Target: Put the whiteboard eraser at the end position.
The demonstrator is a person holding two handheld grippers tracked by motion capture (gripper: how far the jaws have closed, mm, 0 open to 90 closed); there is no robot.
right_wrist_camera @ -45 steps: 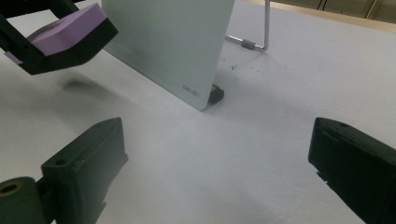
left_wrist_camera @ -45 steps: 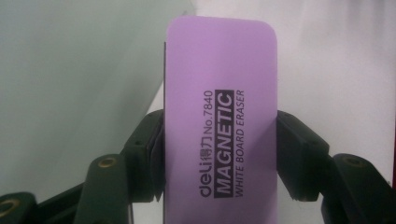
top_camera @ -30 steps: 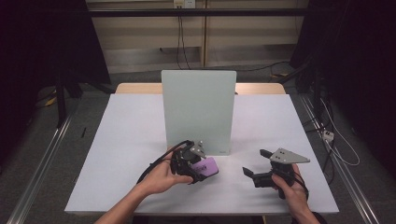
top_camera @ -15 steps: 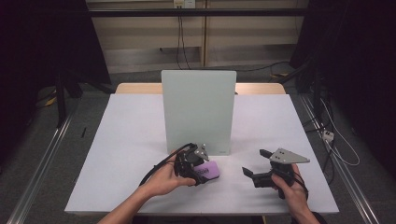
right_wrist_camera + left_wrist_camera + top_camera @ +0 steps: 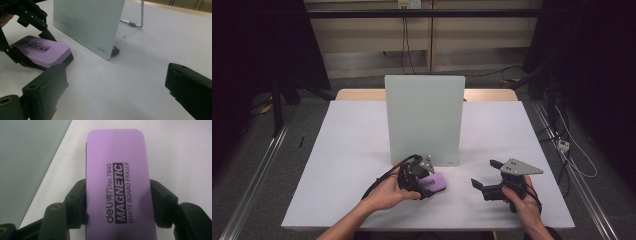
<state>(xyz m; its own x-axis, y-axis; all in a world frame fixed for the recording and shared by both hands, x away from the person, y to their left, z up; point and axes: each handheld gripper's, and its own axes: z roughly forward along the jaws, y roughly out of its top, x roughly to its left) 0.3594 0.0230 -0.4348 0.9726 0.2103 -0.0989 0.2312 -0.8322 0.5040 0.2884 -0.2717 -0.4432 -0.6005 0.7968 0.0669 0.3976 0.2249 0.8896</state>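
Observation:
A purple magnetic whiteboard eraser (image 5: 117, 185) lies flat on the white table, just in front of the upright glass board (image 5: 424, 119). My left gripper (image 5: 426, 183) is shut on the eraser (image 5: 435, 181), one jaw pressed against each long side. In the right gripper view the eraser (image 5: 43, 51) rests on the table with the left gripper's black jaws around its far end. My right gripper (image 5: 483, 176) is open, low over the table to the right of the board, with nothing between its fingers (image 5: 47, 87).
The glass board (image 5: 87, 23) stands on a small foot with a wire stand (image 5: 136, 17) behind it. A few dark specks lie on the white table (image 5: 347, 145) near the stand. Cables run along the floor beyond the table's far edge.
My left gripper has moved down and slightly right with the eraser, bringing it low onto the table in front of the board. The right gripper has stayed put.

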